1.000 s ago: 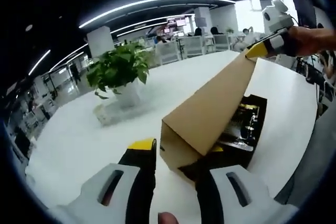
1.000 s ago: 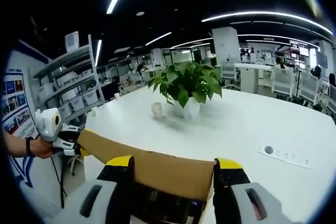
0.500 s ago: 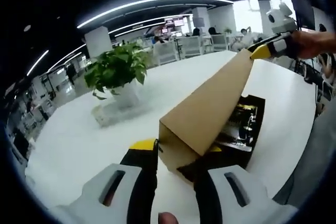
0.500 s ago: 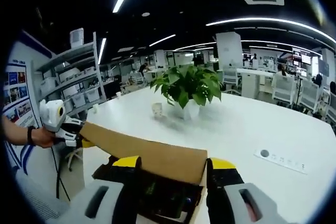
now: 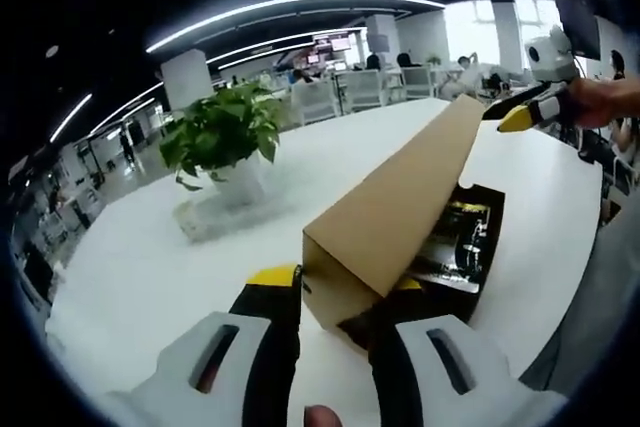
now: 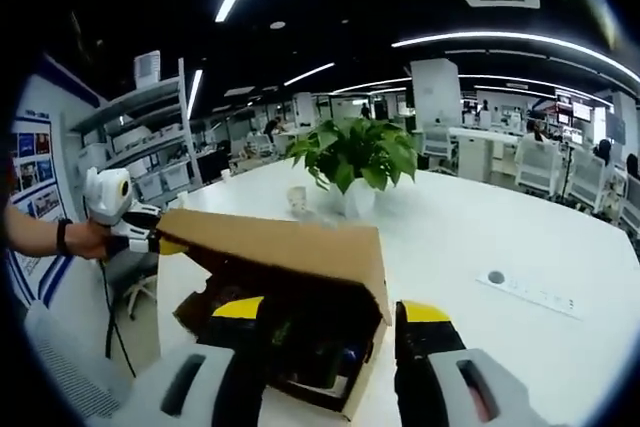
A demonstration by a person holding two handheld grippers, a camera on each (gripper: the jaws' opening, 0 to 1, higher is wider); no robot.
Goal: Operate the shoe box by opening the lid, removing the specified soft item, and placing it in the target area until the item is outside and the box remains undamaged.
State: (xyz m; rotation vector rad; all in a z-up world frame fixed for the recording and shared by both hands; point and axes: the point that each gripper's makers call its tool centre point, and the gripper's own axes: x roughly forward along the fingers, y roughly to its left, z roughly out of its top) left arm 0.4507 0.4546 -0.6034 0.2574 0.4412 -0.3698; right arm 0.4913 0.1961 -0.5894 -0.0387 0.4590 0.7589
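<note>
A black shoe box point(image 6: 345, 399) stands on the white table point(image 6: 480, 237) with its brown cardboard lid point(image 6: 290, 247) lifted and tilted up. Dark contents with gold print point(image 5: 465, 232) lie inside. My left gripper point(image 5: 335, 282) is shut on the lid's near end flap; in the right gripper view the left gripper point(image 6: 150, 242) holds the lid's far left corner. My right gripper point(image 6: 330, 312) is open, its jaws standing below the raised lid, in front of the box's opening. In the left gripper view the right gripper point(image 5: 515, 112) hangs just beyond the lid's far corner, apart from it.
A potted green plant point(image 6: 355, 157) in a white pot stands mid-table, with a small cup point(image 6: 297, 204) beside it. A socket panel point(image 6: 530, 292) is set into the table to the right. Shelves point(image 6: 140, 147) and a chair stand past the table's left edge. A person's hand point(image 6: 80, 240) holds the left gripper.
The right gripper has come off the lid's far corner and drawn back. The lid now stands higher, held by the left gripper alone, and more of the box's inside shows.
</note>
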